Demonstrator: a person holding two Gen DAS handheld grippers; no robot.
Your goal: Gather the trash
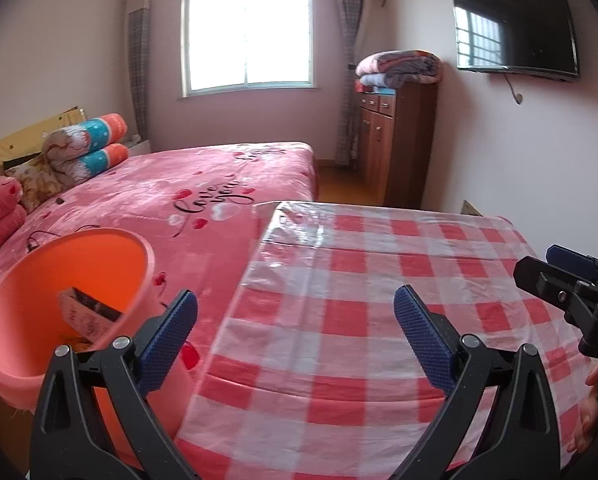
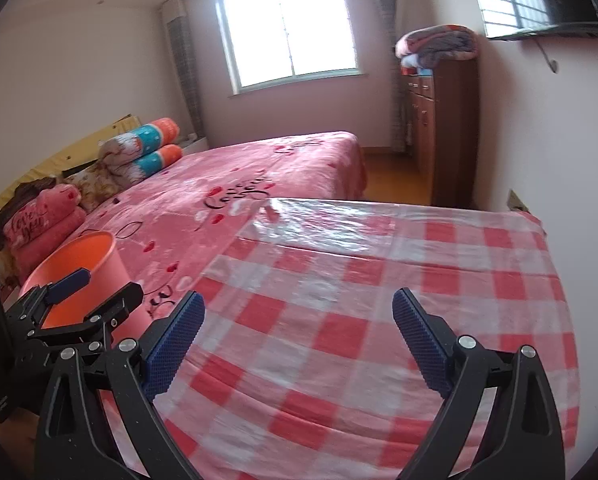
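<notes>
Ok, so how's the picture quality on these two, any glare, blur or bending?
Left wrist view: the window is blown out white, glare streaks the plastic over the checked tablecloth, and the walls bow from the fisheye. Right wrist view: same washed-out window, with the near tablecloth checks smeared soft.

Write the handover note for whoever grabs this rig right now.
Left tool: open, empty, held over the near left edge of the checked table, next to the bin.
Right tool: open, empty, over the same table.
Orange bin: stands beside the table's left edge, in front of the bed; a small printed box is already inside.
Done: the box is binned, and no trash shows on the visible tabletop.
Left: check the area outside both views for more trash before stopping.
</notes>
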